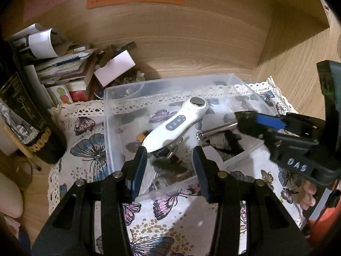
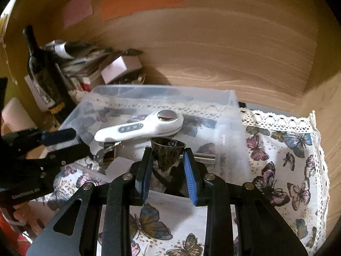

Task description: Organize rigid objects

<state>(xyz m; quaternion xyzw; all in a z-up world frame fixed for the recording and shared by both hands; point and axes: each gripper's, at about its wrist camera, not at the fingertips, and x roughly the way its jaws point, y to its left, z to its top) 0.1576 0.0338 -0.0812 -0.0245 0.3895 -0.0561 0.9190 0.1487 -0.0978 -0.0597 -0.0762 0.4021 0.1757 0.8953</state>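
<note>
Right gripper [image 2: 168,155] clamping small dark metal cup [image 2: 167,152], rim pointing away from camera, hovering over near edge of clear plastic box [image 2: 232,100]. Left gripper [image 1: 170,155] sitting with fingers apart, nothing between pads, hanging over box's near wall. White handheld device [image 1: 177,125] lying inside box at 12 o'clock from left gripper, across smaller items. Box resting on butterfly cloth [image 2: 294,155]. Dark bottle [image 2: 41,72] standing at 10 o'clock.

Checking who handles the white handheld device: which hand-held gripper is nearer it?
Left hand-held gripper: its fingertips reach the white handheld device's tail. Right hand-held gripper stays short, clamping a dark cup.
</note>
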